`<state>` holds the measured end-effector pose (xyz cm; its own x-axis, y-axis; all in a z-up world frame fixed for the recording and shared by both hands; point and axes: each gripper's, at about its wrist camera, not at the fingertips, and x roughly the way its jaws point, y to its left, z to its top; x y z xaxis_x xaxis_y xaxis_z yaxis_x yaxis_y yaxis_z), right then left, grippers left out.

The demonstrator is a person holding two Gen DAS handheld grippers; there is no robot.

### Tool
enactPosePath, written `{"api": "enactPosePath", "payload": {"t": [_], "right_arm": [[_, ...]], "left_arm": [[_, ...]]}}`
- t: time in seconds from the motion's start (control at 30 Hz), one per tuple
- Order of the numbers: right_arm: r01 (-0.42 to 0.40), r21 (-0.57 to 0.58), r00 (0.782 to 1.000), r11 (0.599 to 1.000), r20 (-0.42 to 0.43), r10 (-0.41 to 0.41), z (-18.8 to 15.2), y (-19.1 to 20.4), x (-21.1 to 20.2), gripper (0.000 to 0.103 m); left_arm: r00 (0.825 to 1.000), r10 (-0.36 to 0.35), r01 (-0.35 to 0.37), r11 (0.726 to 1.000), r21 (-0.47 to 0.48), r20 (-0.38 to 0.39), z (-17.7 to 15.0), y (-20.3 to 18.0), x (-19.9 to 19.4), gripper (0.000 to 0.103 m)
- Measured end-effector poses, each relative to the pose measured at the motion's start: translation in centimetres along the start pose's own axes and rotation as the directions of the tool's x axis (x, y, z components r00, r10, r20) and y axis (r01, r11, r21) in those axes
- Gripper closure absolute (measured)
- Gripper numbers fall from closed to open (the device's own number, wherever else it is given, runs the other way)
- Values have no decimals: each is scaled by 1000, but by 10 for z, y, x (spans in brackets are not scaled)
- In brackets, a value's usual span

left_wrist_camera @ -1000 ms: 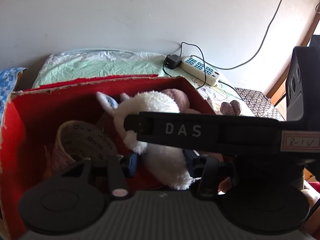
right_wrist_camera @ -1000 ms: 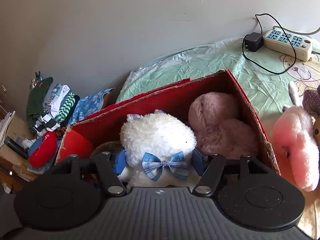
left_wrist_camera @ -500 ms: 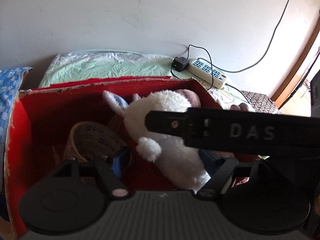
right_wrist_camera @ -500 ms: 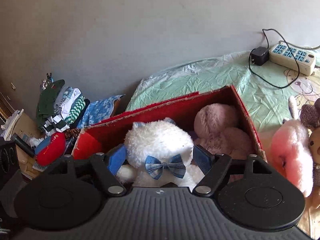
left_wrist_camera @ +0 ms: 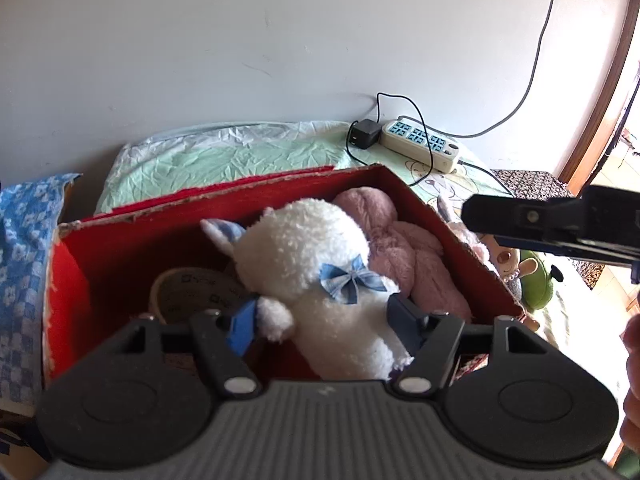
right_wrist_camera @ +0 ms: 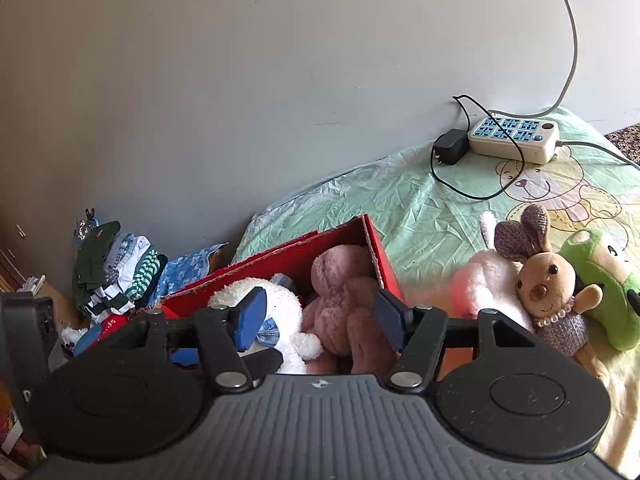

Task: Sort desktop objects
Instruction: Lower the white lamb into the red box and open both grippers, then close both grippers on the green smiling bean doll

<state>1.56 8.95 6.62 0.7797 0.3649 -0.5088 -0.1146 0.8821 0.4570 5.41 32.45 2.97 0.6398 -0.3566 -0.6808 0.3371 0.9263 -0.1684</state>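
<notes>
A red cardboard box (left_wrist_camera: 120,240) holds a white plush (left_wrist_camera: 304,248) with a blue bow, a pink plush (left_wrist_camera: 404,248) and a roll of tape (left_wrist_camera: 192,292). My left gripper (left_wrist_camera: 322,322) reaches into the box. Its jaws are closing with the white plush's lower body between them, and the pads do not visibly press on it. My right gripper (right_wrist_camera: 320,318) hovers back from the box (right_wrist_camera: 376,248), jaws closing on nothing. Past its fingers lie the white plush (right_wrist_camera: 280,308) and the pink plush (right_wrist_camera: 340,280).
On the green sheet right of the box lie a pink-white plush (right_wrist_camera: 484,280), a brown rabbit doll (right_wrist_camera: 548,284) and a green plush (right_wrist_camera: 604,276). A power strip (right_wrist_camera: 514,138) and a black adapter (right_wrist_camera: 450,146) sit by the wall. Folded clothes (right_wrist_camera: 120,268) are piled left.
My right gripper has let go of the white plush and drawn back and up, sliding off to the right in the left wrist view. The left jaws stand wider around the plush.
</notes>
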Motion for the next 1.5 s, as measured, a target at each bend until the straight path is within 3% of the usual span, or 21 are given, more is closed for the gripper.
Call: {"api": "enactPosePath", "payload": {"t": [0.23, 0.33, 0.37, 0.57, 0.67, 0.73, 0.9, 1.0, 1.1, 1.23, 1.33, 1.5], "right_arm": [[23, -2, 1000, 1000, 14, -23, -1, -21, -22, 40], [39, 1, 999, 999, 11, -39, 2, -36, -29, 40], [42, 0, 999, 999, 8, -42, 3, -42, -31, 40], [74, 13, 997, 997, -23, -73, 8, -89, -43, 40], [113, 4, 993, 994, -35, -113, 10, -116, -50, 41], [138, -1, 990, 990, -44, -138, 13, -135, -55, 41], [179, -4, 980, 984, -89, -179, 20, -179, -61, 41], [182, -11, 976, 983, -123, -182, 26, -202, -60, 42], [156, 2, 974, 988, -165, -153, 36, -229, -57, 42], [129, 13, 967, 992, -224, -123, 52, -258, -40, 42], [85, 33, 966, 996, -249, -74, 66, -276, -27, 43], [-1, 37, 949, 999, -314, 13, 76, -285, 2, 42]], "left_arm": [[999, 52, -52, 998, 43, -9, 3, -13, 12, 27], [995, 101, -101, 993, 65, 4, 0, -19, 2, 16], [992, 123, -123, 990, 69, 10, -1, -21, -2, 11], [964, 262, -264, 963, 50, 48, -2, -31, -34, 10], [951, 296, -299, 954, 23, 91, -1, -47, -55, 10], [952, 286, -290, 957, 15, 111, 0, -65, -65, 10], [973, 191, -200, 978, 57, 128, 2, -129, -57, 7], [991, 98, -105, 992, 76, 90, 2, -171, -28, 5], [999, 15, -18, 996, 87, 32, 1, -207, 6, 14], [996, -87, 89, 994, 62, -38, 1, -247, 56, 27], [988, -124, 127, 991, 32, -89, 2, -268, 91, 28], [985, -98, 99, 995, 6, -141, 3, -287, 135, 26]]}}
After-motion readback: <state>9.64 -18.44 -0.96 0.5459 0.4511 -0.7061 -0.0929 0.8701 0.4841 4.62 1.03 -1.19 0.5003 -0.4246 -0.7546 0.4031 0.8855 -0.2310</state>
